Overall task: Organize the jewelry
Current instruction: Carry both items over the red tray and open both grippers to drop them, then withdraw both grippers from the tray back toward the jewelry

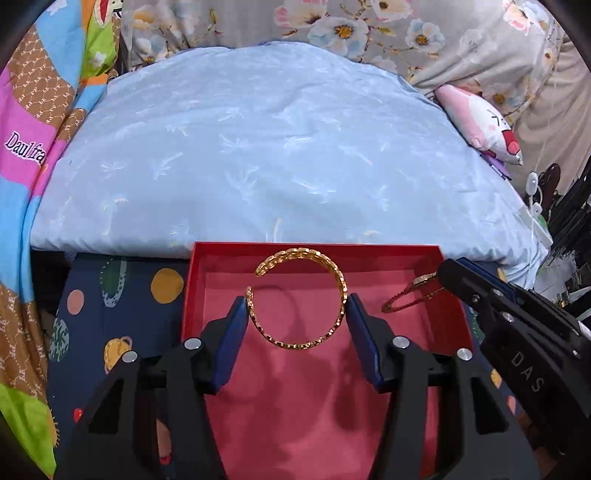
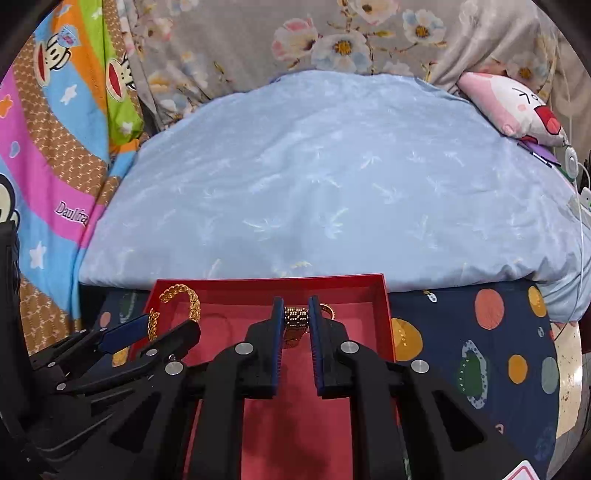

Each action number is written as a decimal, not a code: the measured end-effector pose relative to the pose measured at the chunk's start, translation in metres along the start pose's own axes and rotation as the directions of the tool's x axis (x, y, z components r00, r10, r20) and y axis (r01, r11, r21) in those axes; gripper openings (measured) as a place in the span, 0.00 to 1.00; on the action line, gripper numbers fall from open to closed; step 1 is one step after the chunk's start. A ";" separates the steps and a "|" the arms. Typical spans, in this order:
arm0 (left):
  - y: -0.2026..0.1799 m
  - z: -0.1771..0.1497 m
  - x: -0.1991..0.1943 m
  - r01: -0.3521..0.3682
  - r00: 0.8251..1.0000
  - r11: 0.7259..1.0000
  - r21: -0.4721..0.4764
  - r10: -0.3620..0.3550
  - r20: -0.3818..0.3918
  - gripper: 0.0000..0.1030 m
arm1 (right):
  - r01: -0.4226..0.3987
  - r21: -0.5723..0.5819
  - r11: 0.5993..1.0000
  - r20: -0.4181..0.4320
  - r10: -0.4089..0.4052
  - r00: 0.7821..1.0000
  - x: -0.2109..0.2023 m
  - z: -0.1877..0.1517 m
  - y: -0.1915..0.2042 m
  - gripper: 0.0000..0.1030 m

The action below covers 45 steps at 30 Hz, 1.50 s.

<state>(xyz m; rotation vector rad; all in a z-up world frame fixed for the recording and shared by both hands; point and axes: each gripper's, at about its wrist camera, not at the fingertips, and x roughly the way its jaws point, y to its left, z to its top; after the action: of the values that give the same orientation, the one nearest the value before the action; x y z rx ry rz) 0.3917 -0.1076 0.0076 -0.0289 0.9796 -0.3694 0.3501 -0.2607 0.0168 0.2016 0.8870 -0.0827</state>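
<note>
A red box [image 1: 456, 314] with a pink floor lies on a dark dotted cloth. My left gripper [image 1: 297, 308] is shut on a gold open cuff bracelet [image 1: 332, 267], holding it by its sides over the box. The cuff also shows in the right wrist view [image 2: 194, 299], with the left gripper [image 2: 162, 328] at its side. My right gripper [image 2: 295, 317] is shut on a gold chain piece [image 2: 295, 316] over the box [image 2: 384, 317]. In the left wrist view the right gripper [image 1: 443, 275] holds that chain [image 1: 406, 297], which hangs down at the box's right side.
A light blue quilt [image 1: 277, 147] lies just behind the box. A colourful cartoon blanket [image 1: 33, 155] is at the left, a pink plush pillow [image 1: 480, 122] at the right, floral bedding [image 1: 332, 26] at the back. The dotted cloth [image 2: 480, 332] extends right of the box.
</note>
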 end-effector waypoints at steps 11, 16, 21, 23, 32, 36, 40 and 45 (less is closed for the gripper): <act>0.001 -0.009 0.019 -0.042 0.999 0.999 0.000 0.042 -0.029 0.74 | 0.050 -0.022 0.998 0.002 -0.050 0.999 0.001 -0.021 -0.003 0.17; 0.012 -0.027 -0.019 -0.084 0.996 0.996 -0.001 0.085 0.014 0.74 | 0.062 -0.025 0.998 0.054 -0.060 0.997 -0.061 -0.059 -0.010 0.22; 0.026 -0.077 -0.072 -0.160 0.986 0.987 0.012 0.159 0.045 0.74 | 0.062 0.010 0.998 0.053 -0.062 0.997 -0.123 -0.131 -0.029 0.27; 0.034 -0.105 -0.091 -0.139 0.990 0.990 -0.009 0.139 0.035 0.75 | 0.059 0.033 0.998 0.028 -0.060 0.998 -0.142 -0.165 -0.034 0.27; 0.043 -0.219 -0.132 -0.183 0.983 0.983 -0.008 0.183 -0.011 0.75 | 0.065 0.026 0.998 -0.059 -0.064 0.996 -0.182 -0.269 -0.024 0.27; 0.051 -0.258 -0.144 -0.189 0.982 0.982 -0.028 0.188 -0.033 0.75 | 0.064 0.001 0.998 -0.076 -0.063 0.995 -0.189 -0.295 -0.017 0.27; 0.054 -0.283 -0.145 -0.198 0.979 0.980 -0.013 0.197 -0.056 0.75 | 0.052 -0.005 0.999 -0.099 -0.052 0.994 -0.189 -0.309 -0.011 0.27; 0.060 -0.293 -0.145 -0.189 0.981 0.982 -0.024 0.188 -0.055 0.75 | 0.028 -0.011 1.000 -0.111 -0.029 0.993 -0.188 -0.313 -0.001 0.27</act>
<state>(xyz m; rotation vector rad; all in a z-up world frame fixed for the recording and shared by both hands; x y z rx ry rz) 0.0975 0.0362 -0.0516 0.0477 1.0308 -0.1825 -0.0068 -0.1984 -0.0300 0.1860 1.0007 -0.0941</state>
